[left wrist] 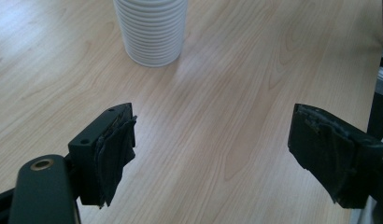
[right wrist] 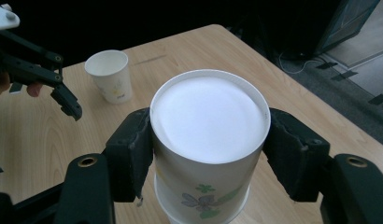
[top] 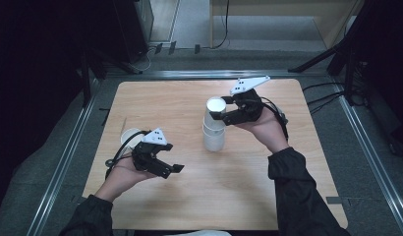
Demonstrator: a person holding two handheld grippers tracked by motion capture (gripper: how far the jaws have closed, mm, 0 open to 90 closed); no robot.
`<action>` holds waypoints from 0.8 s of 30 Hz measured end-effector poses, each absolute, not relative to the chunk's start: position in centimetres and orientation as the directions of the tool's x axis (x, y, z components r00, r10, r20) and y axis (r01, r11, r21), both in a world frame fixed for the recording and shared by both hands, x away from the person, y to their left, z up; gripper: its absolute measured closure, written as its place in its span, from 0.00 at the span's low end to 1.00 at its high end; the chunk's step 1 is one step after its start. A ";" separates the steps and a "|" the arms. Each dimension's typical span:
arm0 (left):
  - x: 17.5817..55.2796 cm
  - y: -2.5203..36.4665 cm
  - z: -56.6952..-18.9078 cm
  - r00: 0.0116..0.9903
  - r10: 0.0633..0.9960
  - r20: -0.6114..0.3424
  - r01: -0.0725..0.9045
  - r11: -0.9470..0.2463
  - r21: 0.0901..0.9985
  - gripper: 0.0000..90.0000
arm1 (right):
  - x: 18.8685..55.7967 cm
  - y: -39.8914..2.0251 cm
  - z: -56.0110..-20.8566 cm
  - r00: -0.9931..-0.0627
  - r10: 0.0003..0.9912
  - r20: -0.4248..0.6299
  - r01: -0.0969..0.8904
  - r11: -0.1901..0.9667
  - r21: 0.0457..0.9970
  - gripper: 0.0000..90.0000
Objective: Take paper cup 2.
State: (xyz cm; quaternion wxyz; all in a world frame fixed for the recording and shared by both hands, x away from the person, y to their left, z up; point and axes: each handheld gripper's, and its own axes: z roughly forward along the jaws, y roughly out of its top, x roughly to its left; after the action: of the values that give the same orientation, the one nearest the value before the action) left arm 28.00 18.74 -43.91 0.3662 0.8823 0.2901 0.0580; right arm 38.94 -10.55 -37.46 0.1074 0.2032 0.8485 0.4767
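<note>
A stack of white paper cups [top: 214, 137] stands upside down in the middle of the wooden table [top: 248, 196]. My right gripper [top: 218, 109] is shut on the top cup [top: 216, 104], with one jaw pressed against each side of it. In the right gripper view this cup [right wrist: 206, 140] has a flower print and sits over the cup below it. My left gripper [top: 174, 157] hovers open near the front left of the table with nothing between its jaws. In the left gripper view, the ribbed foot of the stack [left wrist: 152, 30] stands beyond that gripper [left wrist: 213, 154].
A single paper cup [top: 130, 136] stands upright at the table's left, just behind my left hand, and shows again in the right gripper view [right wrist: 110, 74]. Metal rails and dark stands surround the table. Cables lie on the floor to the right.
</note>
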 end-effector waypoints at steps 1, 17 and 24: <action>28.0 18.7 -43.9 0.824 0.556 -0.110 0.469 -0.559 0.684 0.17 | 38.8 -10.6 -37.2 -0.894 0.448 0.011 0.240 0.459 0.855 0.40; 28.2 18.6 -43.4 0.821 0.562 -0.106 0.451 -0.523 0.723 0.17 | 36.0 -11.4 -33.1 -0.905 0.425 -0.034 0.162 0.415 0.895 0.40; 28.6 18.2 -43.0 0.829 0.549 -0.102 0.428 -0.507 0.748 0.16 | 34.2 -11.1 -33.0 -0.923 0.384 -0.038 0.145 0.435 0.889 0.40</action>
State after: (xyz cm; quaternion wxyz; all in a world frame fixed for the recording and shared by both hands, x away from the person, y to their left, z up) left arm 28.63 18.23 -43.03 0.4082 0.8649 0.2824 0.0742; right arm 34.17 -11.07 -32.96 0.1177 0.1575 0.8390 0.5074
